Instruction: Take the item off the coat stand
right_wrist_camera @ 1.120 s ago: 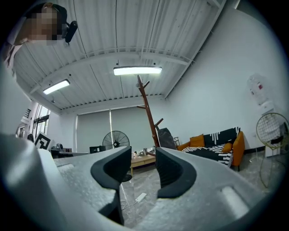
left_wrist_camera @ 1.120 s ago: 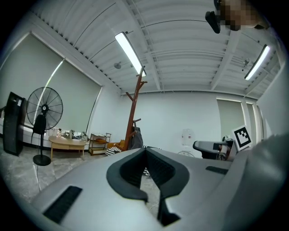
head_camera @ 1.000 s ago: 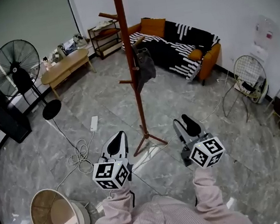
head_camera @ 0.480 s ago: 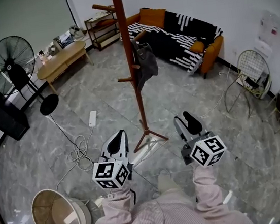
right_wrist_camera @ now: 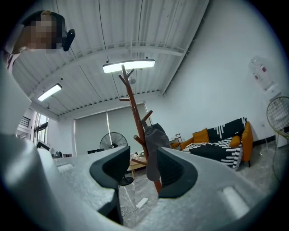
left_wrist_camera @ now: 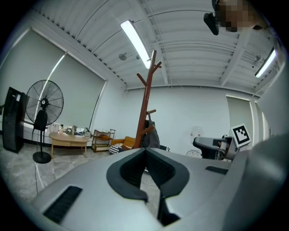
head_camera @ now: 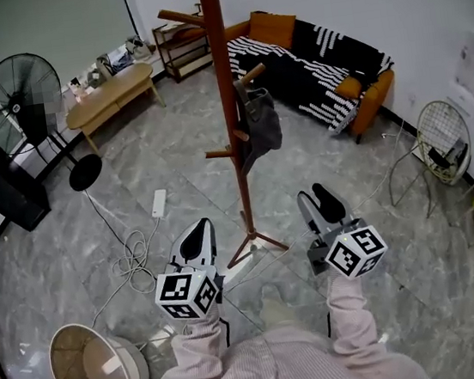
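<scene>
Grey fabric item (head_camera: 261, 123) hangs from a peg partway up the coat stand (head_camera: 223, 73), well ahead of us. We judge it soft, light, floppy; pinch near the top by the peg, lift up & off. Right hand-held gripper (head_camera: 320, 205): jaws wide, just been opening, empty. Left hand-held gripper (head_camera: 197, 238): jaws together, empty.

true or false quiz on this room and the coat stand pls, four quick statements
1. A grey item hangs on the coat stand. True.
2. The right gripper is clamped on the grey item. False: its jaws stand apart, have just been opening, and nothing is between them.
3. A standing fan is at the head view's left. True.
4. The sofa is plain green. False: it is orange, under a black-and-white cover.
</scene>
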`<state>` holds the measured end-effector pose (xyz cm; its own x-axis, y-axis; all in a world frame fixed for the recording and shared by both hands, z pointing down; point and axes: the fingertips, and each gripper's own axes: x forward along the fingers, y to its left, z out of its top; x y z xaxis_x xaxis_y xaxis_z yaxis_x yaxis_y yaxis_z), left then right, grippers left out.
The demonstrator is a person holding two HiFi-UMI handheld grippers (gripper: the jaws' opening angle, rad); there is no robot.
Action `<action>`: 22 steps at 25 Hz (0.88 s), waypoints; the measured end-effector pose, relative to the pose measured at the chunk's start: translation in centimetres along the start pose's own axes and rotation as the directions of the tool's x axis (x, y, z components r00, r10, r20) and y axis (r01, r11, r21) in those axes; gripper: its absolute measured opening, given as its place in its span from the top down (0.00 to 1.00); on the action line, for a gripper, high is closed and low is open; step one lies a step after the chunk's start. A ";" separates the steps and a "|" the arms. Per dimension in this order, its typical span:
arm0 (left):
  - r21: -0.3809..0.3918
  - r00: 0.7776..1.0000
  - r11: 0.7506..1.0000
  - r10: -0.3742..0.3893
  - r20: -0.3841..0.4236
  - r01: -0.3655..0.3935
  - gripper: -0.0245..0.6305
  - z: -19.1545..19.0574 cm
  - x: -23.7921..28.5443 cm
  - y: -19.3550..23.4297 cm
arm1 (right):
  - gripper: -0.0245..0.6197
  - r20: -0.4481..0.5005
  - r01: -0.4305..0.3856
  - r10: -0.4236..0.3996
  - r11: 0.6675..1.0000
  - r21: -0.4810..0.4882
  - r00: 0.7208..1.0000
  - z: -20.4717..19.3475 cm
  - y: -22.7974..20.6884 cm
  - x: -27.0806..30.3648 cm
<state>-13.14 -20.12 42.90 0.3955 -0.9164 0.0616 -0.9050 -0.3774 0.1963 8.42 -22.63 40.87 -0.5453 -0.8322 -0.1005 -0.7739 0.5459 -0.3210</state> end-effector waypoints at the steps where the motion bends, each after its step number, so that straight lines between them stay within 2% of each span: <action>1: -0.001 1.000 1.000 0.007 0.002 -0.007 0.96 0.3 0.8 0.3 | 0.70 -0.003 -0.007 0.007 1.000 0.001 1.000 0.2 -0.5 1.0; 10: 0.000 0.999 0.999 0.043 0.031 -0.043 0.96 3.2 7.3 3.3 | 0.70 -0.011 -0.063 0.063 0.998 -0.014 0.998 2.7 -3.8 8.6; 22: 0.014 0.992 0.996 0.088 0.090 -0.089 0.96 5.7 13.7 5.9 | 0.69 -0.052 -0.173 0.168 0.980 -0.097 0.984 4.9 -6.9 16.1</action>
<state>-13.94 -35.70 39.37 0.2987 -0.9543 -0.0100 -0.9389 -0.2957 0.1761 6.51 -40.28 36.82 -0.6838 -0.7222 -0.1039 -0.6957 0.6883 -0.2058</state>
